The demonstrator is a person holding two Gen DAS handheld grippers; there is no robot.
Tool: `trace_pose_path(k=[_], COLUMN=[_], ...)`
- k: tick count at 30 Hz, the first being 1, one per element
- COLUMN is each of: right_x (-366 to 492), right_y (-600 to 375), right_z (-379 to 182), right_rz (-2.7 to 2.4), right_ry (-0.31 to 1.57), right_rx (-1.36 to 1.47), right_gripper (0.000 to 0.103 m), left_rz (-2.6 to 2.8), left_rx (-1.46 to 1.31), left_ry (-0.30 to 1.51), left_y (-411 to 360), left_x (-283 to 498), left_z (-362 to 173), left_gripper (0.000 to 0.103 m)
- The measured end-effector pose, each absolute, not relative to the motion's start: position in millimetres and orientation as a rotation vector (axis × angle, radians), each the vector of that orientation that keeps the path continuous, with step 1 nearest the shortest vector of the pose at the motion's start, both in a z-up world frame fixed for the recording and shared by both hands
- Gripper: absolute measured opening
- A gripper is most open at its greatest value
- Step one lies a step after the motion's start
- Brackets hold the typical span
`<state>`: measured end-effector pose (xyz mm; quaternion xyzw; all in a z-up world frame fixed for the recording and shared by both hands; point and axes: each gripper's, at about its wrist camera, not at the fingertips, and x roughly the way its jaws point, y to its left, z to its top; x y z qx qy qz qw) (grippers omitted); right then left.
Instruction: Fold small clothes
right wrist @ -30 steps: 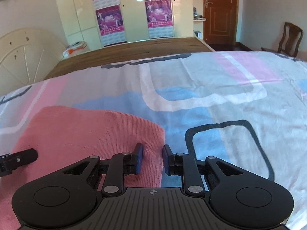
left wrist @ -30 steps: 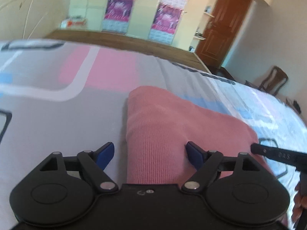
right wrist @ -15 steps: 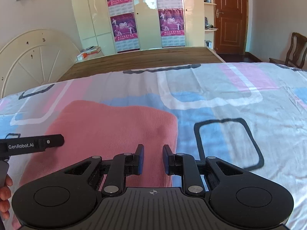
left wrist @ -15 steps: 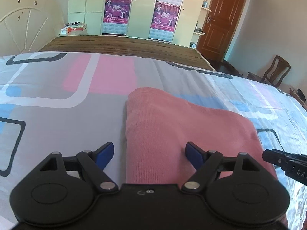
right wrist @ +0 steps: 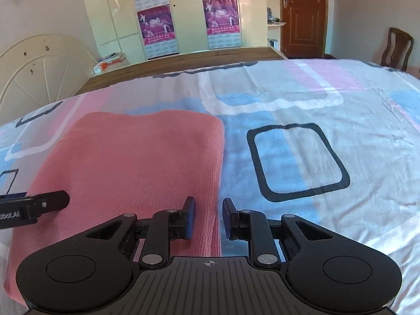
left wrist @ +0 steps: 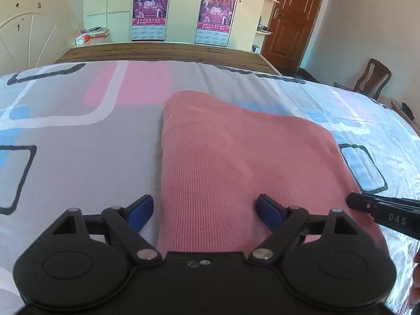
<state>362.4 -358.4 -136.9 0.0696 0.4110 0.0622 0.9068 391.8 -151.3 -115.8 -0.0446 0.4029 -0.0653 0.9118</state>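
The pink cloth lies folded flat on the bed, over the patterned sheet. The left tongs hang above its near left edge; their jaws are wide and opening, with nothing pressed between them. The right tongs are above the near right edge of the cloth, with only a narrow gap between the jaws, and they grip nothing. A wardrobe stands behind the bed.
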Motion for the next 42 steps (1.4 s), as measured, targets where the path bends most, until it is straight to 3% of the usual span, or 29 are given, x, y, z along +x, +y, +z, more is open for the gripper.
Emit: trace_pose_path(k=[13,31,42], right_x=[321,278,280], right_y=[-359,-372,-374], right_z=[-115,-138,-125], right_rz=[0.181,0.186,0.198], right_ry=[0.821,0.933,0.93], right_rx=[0.152,0.181,0.18], right_gripper=[0.021,0.021,0.021], left_rz=[-0.148,-0.175,-0.16], left_rx=[-0.081,-0.127,-0.065], left_ry=[0.826,0.939,0.934], left_y=[-145,-127,-137], left_x=[370,331,335], left_z=[-104,-137,-121], left_gripper=[0.082,0.086,0.087])
